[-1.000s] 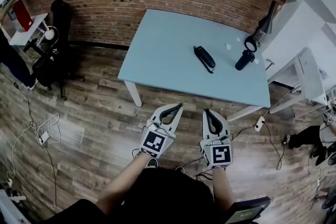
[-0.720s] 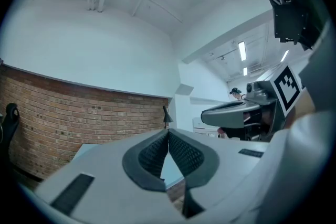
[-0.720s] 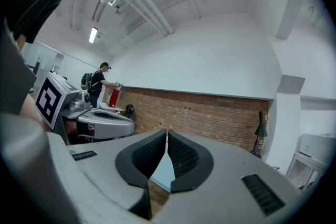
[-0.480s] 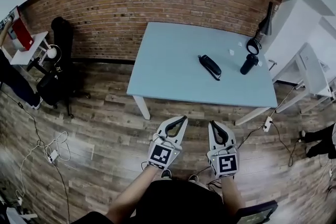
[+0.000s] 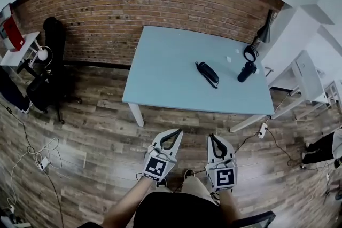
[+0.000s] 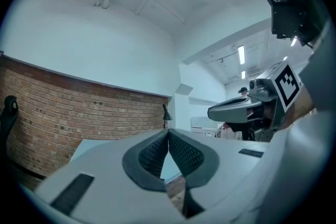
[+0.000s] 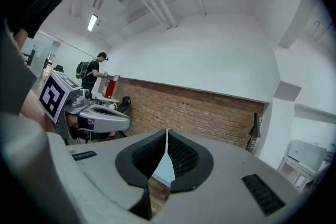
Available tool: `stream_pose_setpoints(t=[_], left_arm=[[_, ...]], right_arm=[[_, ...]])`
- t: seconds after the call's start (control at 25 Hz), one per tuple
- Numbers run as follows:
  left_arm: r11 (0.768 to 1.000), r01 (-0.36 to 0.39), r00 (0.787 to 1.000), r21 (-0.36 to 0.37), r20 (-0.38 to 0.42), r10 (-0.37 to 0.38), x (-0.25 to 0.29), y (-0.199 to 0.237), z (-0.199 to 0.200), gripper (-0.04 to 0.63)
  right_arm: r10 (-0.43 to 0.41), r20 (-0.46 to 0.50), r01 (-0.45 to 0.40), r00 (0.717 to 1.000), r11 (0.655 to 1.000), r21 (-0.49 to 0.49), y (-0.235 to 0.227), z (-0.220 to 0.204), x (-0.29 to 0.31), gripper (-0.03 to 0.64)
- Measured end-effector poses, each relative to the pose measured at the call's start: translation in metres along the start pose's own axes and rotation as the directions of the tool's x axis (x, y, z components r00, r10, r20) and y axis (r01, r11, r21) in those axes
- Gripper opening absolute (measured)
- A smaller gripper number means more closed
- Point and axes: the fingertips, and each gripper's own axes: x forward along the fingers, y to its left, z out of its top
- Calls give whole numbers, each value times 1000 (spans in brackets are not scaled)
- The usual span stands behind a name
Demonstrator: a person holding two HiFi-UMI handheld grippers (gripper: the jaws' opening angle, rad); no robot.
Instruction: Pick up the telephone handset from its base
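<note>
1. Left gripper (image 5: 178,131): my jaws are closed, tips touching, with nothing between the pads. The left gripper view shows only a strip of worktop and floor through the slot below the tips.

2. Right gripper (image 5: 212,136): my jaws are likewise drawn together at the tips and hold nothing. It sits just beside the left gripper, at its 3 o'clock. Both point toward 12 o'clock, over the wooden floor (image 5: 91,131), short of the worktop (image 5: 165,67).

3. Telephone handset (image 5: 207,73): black, lying on its base on the light-blue worktop, long axis running from 10 o'clock to 4 o'clock. It lies at 12 to 1 o'clock from my grippers, well apart from both. Neither gripper touches it.

4. Other items on the worktop:
- a black cylinder (image 5: 246,72) at 3 o'clock of the handset, near the right edge;
- a dark ring-shaped item (image 5: 249,53) at 12 o'clock of the cylinder, too small to identify;
- small white scraps (image 5: 228,59) between the handset and the ring.

5. Surroundings: a black lamp (image 5: 263,33) at the far right corner, a brick wall (image 5: 133,2) behind the worktop, and a black chair (image 5: 51,61) at 9 o'clock of the worktop.
</note>
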Motion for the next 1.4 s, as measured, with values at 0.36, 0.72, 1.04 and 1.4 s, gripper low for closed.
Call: stream_pose_setpoints(t=[0.36,0.72,1.04,1.4], left_arm=[[999,-31,999,29,-23,32,31,12,-7,15],[995,-62,997,84,-45,66,98,4,-4,15],[993,-55,995,107,-75,63,161,-10,-9,15],[987,-46,995,151,-85,60,237,-28,-7,15]], right_arm=[[11,20,-12,1000,999,52,-26,-10,28,29],[-17,124,5,992,996,89,-101,-15,53,30],[-19,106,6,994,993,122,-172,-42,64,31],[-33,97,10,995,975,224,-243,-70,83,30]])
